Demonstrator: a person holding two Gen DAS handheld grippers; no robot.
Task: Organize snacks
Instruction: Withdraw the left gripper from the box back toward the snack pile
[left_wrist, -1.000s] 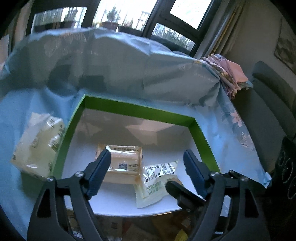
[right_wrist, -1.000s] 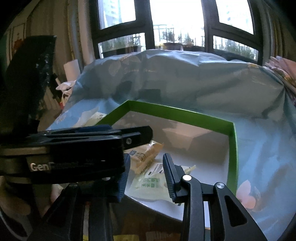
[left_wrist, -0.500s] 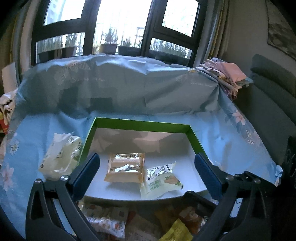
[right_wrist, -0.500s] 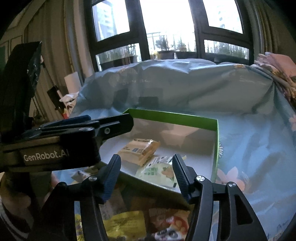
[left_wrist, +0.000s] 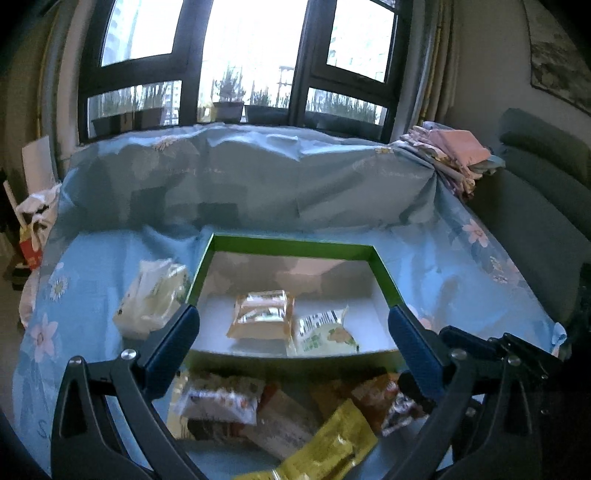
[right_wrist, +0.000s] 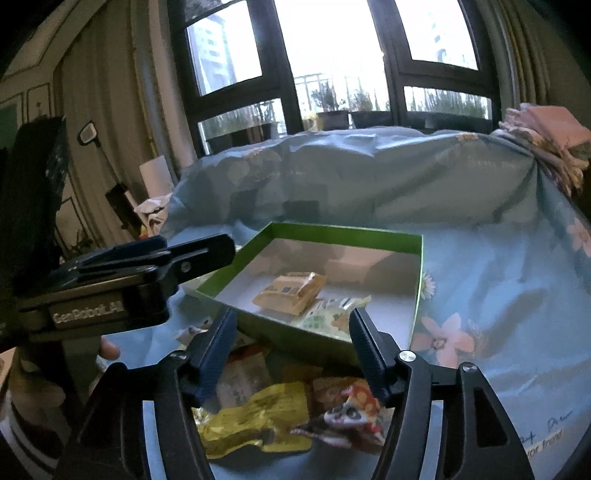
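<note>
A green-rimmed box (left_wrist: 291, 244) (right_wrist: 419, 266) with a white floor lies on the blue flowered cloth. Inside it rest a tan packet (left_wrist: 263, 318) (right_wrist: 291, 293) and a white-green packet (left_wrist: 322, 333) (right_wrist: 327, 314). My left gripper (left_wrist: 293, 325) hangs wide open and empty in front of the box. My right gripper (right_wrist: 290, 334) is open with its jaws still opening, nothing between them. Loose snacks lie below both: a yellow packet (left_wrist: 328, 439) (right_wrist: 255, 419), a white printed packet (left_wrist: 218, 400) and a red-patterned packet (right_wrist: 351, 406). A pale bag (left_wrist: 151, 295) lies left of the box.
The left gripper's body (right_wrist: 125, 284), held by a hand (right_wrist: 107, 349), fills the left of the right wrist view. Folded pink cloths (left_wrist: 454, 155) (right_wrist: 546, 136) sit on the back right. A grey sofa (left_wrist: 532, 206) stands to the right, windows behind.
Both grippers drew back and rose from the box, leaving the two packets lying inside it. Both sets of jaws widened. The pile of loose snacks came into view beneath them.
</note>
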